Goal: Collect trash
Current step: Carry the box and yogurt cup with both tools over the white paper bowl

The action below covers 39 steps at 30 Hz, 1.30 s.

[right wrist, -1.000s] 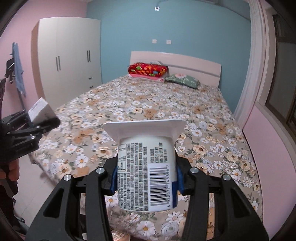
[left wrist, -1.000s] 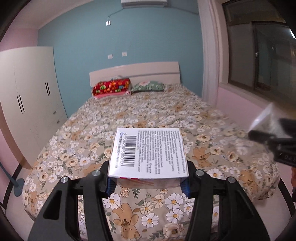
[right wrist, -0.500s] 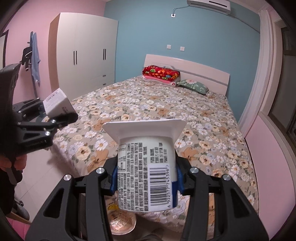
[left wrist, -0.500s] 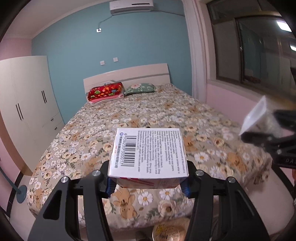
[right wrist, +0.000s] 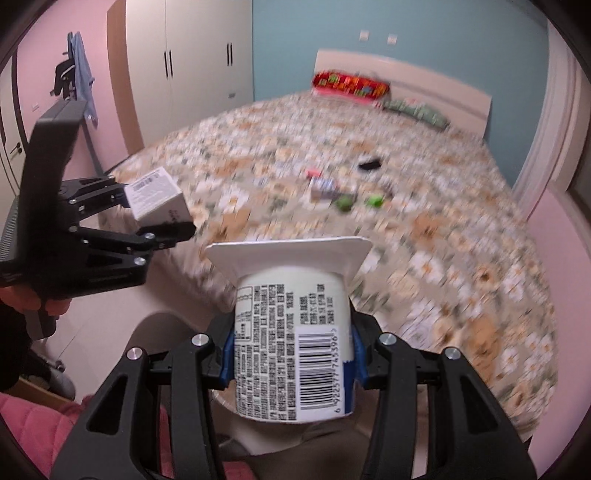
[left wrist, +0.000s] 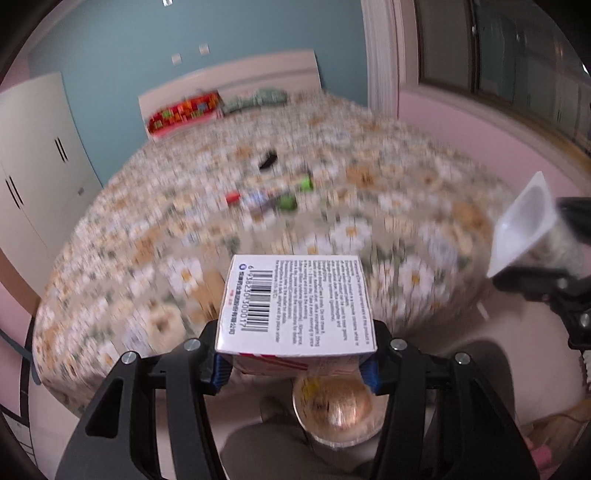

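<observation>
- Left gripper (left wrist: pixel 295 363): both blue-padded fingers clamped on the sides of a small white carton (left wrist: pixel 295 302), barcode and fine print facing up, red stripes on its near face. The right wrist view shows the same carton (right wrist: pixel 157 201) held out over the floor just off the near left corner of the bed.
- Right gripper (right wrist: pixel 291 356): fingers closed tight on a white yogurt cup (right wrist: pixel 291 332), printed label and barcode toward the camera, its square rim pointing away. In the left wrist view the cup (left wrist: pixel 524 229) shows at the right edge, open mouth turned toward the bed.
- Round bin (left wrist: pixel 340 410): on the floor directly below the carton, with a shiny copper-toned inside and a yellow scrap against its far wall; partly hidden by the carton and the fingers.
- Floor (left wrist: pixel 461 332): pale tiles between the grippers and the foot of the bed.
- Bed (right wrist: pixel 443 229): floral cover with daisies and tan bears, blurred by motion.
- Loose items at mid-bed, all blurred: two green bits (right wrist: pixel 375 200), a red piece (right wrist: pixel 314 172), a pale wrapper (right wrist: pixel 325 186) and, farther back, a black object (right wrist: pixel 369 163); exact kinds cannot be told.
- Pillows at the head edge: one red patterned (right wrist: pixel 349 83), one green floral (right wrist: pixel 417 110), against a pale headboard (right wrist: pixel 424 83).
- White wardrobe (right wrist: pixel 192 62): along the bed's left side, with black handles.
- Blue wall (right wrist: pixel 443 33) behind the headboard, with two white switch plates.
</observation>
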Available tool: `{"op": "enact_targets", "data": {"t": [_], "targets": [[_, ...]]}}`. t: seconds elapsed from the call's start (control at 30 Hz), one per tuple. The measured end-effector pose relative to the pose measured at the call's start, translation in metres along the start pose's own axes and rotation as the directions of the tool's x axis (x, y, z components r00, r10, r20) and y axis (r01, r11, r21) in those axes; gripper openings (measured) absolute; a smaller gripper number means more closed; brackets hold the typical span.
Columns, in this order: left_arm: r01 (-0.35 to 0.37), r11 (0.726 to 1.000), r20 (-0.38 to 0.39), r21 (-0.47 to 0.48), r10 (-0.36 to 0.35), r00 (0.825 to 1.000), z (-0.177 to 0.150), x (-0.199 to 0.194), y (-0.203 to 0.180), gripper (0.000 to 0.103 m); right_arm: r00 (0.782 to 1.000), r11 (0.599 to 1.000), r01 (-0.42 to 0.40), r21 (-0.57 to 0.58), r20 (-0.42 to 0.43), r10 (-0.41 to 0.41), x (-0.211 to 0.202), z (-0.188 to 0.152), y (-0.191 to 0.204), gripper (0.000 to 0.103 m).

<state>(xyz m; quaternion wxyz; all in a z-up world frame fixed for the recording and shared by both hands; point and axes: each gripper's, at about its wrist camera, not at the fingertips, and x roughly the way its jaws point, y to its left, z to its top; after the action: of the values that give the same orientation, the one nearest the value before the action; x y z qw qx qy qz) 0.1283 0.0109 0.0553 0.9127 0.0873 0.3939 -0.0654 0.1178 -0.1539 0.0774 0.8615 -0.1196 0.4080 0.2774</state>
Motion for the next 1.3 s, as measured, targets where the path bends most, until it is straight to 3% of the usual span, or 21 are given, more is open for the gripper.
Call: {"op": "enact_targets", "data": {"t": [0.23, 0.43, 0.77, 0.93, 1.13, 1.3], "targets": [[0.038, 0.999, -0.167, -0.015, -0.04, 0.985, -0.053, 0.065, -0.007, 0.056, 0.986, 0.997, -0.064, 0.044, -0.153, 0.07, 0.076, -0.045, 0.006, 0.048], [0.088, 0.995, -0.284, -0.053, -0.1, 0.954, -0.092, 0.114, -0.014, 0.056, 0.954, 0.987, -0.11, 0.115, -0.268, 0.137, 0.136, -0.085, 0.007, 0.048], [0.136, 0.985, -0.44, -0.108, -0.17, 0.882, -0.146, 0.189, -0.027, 0.056, 0.888, 0.965, -0.122, 0.231, -0.41, 0.21, 0.223, -0.136, 0.001, 0.048], [0.141, 0.981, -0.519, -0.13, -0.188, 0.834, -0.171, 0.227, -0.034, 0.056, 0.853, 0.958, -0.111, 0.264, -0.469, 0.229, 0.263, -0.161, 0.001, 0.048], [0.149, 0.979, -0.586, -0.137, -0.201, 0.785, -0.19, 0.262, -0.041, 0.056, 0.806, 0.963, -0.08, 0.257, -0.552, 0.214, 0.308, -0.187, 0.006, 0.048], [0.151, 0.974, -0.624, -0.168, -0.224, 0.749, -0.202, 0.286, -0.044, 0.056, 0.782, 0.964, -0.063, 0.26, -0.587, 0.21, 0.342, -0.198, 0.003, 0.048]]}}
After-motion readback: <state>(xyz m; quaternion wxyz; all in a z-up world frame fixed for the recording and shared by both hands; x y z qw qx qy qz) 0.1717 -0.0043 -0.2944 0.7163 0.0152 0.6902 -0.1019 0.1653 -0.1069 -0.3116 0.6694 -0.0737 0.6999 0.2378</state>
